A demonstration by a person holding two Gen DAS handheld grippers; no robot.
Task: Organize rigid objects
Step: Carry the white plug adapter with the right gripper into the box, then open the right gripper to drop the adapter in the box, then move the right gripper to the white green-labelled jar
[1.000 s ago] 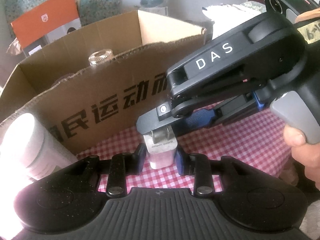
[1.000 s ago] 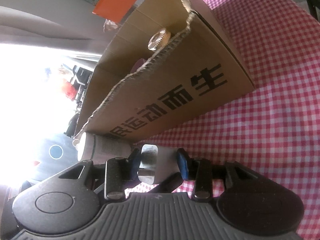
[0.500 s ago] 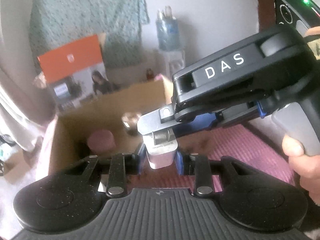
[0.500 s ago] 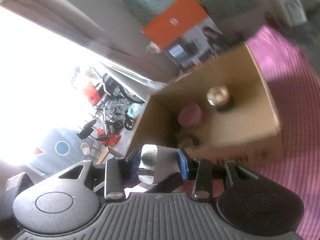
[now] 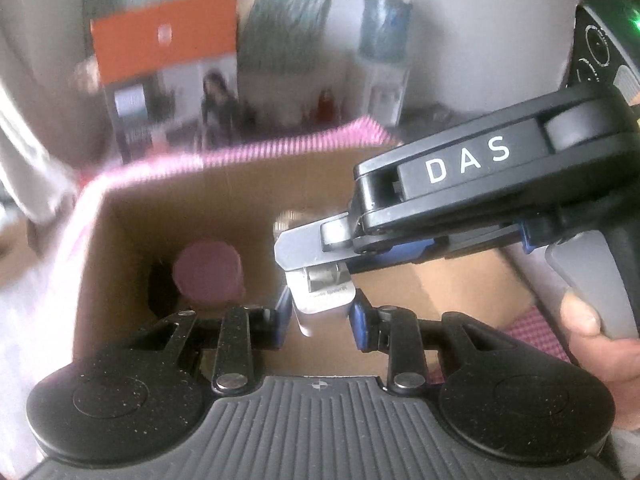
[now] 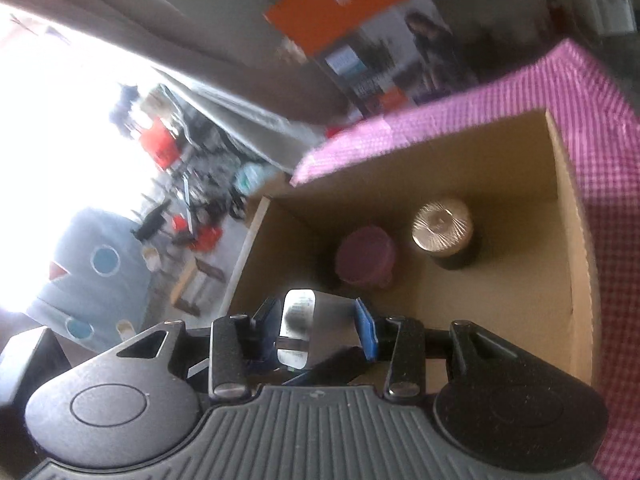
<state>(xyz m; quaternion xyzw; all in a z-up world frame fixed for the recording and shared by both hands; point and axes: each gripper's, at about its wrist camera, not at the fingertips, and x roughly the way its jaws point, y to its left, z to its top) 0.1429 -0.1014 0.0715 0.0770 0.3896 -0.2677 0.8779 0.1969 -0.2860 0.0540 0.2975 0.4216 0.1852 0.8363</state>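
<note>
Both tools tilt downward over an open cardboard box [image 6: 568, 264] on a pink-checked desk [image 6: 612, 168]. The left tool [image 5: 320, 316], low centre of its frame, is clamped on a small silvery-white container [image 5: 324, 300]; the right tool [image 6: 316, 328] grips the same container [image 6: 298, 320], reaching in from the right of the left view, a hand [image 5: 600, 344] on its handle. Beyond the tools, inside the box, stand a pink-lidded jar [image 6: 366, 256] and a metal-lidded dark jar [image 6: 444, 232].
</note>
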